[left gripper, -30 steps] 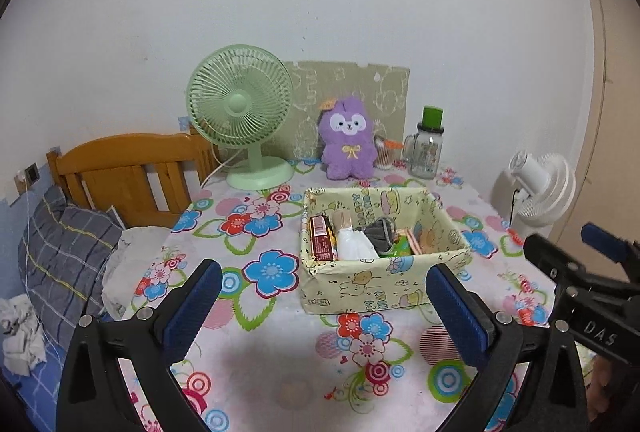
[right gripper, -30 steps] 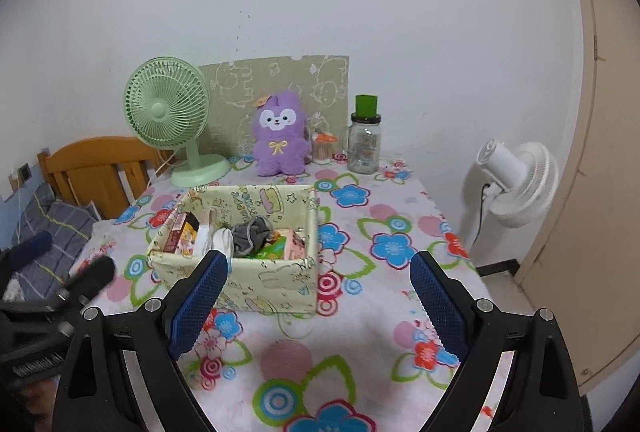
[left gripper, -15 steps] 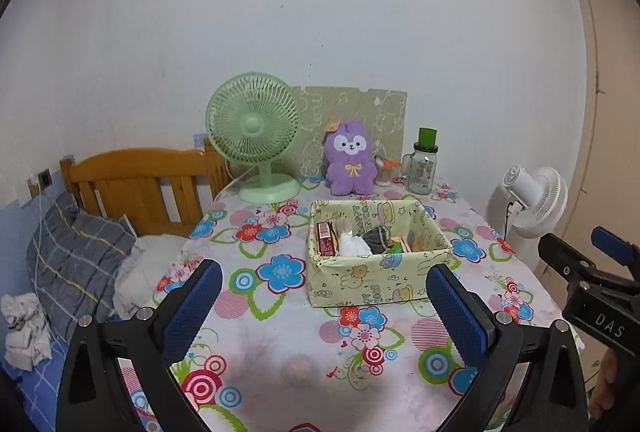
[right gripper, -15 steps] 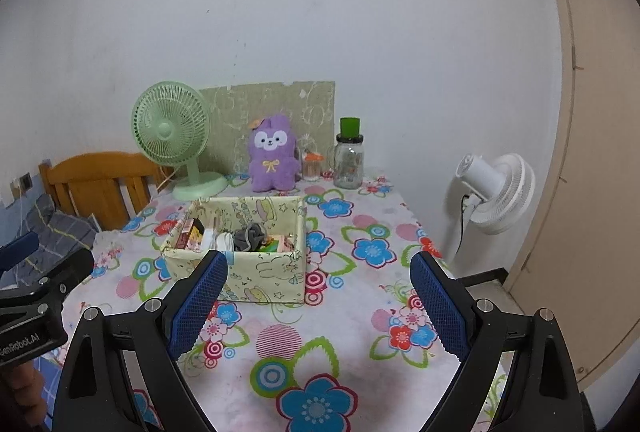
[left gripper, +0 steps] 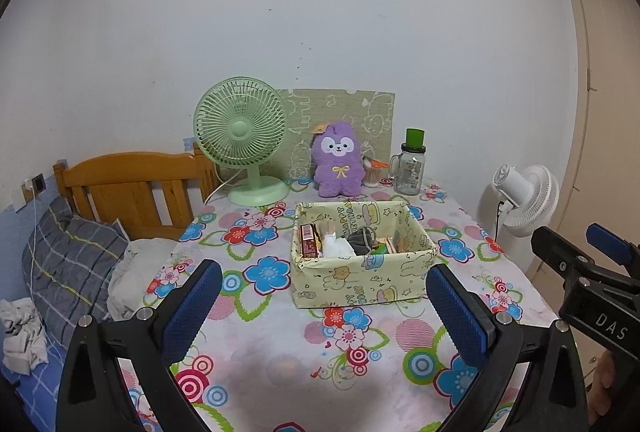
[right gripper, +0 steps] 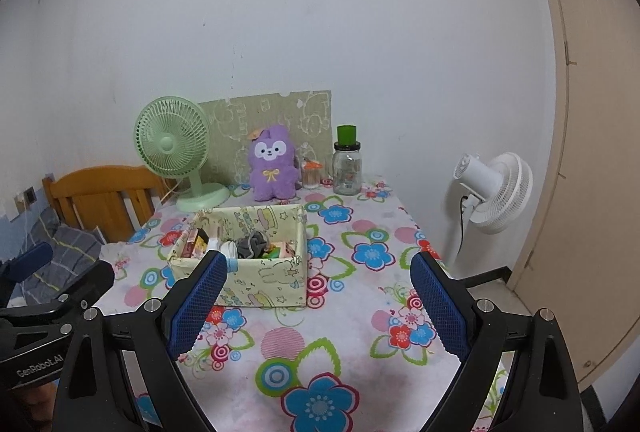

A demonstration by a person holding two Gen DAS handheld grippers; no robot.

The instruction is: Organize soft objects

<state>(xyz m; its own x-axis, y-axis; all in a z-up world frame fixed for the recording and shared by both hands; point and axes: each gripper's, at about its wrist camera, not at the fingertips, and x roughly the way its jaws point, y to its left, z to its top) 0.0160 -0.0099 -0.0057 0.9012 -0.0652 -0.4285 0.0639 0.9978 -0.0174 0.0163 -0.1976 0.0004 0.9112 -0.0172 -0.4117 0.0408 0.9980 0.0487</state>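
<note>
A plain white wall backs a table spread with a bright flower-print cloth, a wooden bed to its left and a white floor fan to its right. Along the far edge stand a green desk fan, a purple plush toy sitting upright against a patterned board, and a glass jar with a green lid. Near the middle of the table sits a pale yellow fabric box printed with cartoon animals; inside it lie a red packet at the left, something white and soft, a crumpled grey cloth and some green and orange bits whose nature cannot be made out. The left gripper and the right gripper both hang above the near part of the table, each with its blue-padded fingers spread wide and nothing between them. The scene fits two stages equally: small soft pieces already gathered in the box with the grippers drawn off, or a box whose mixed contents and the plush behind it are yet to be sorted. Either way, any grasp here would go best from above, pads closing on the bulk of a soft piece and not a loose edge, with the other gripper steadying the light box wall so it does not slide or fold. The grey cloth looks limp and bunched, the plush thick and fluffy, likely to compress under the pads
</note>
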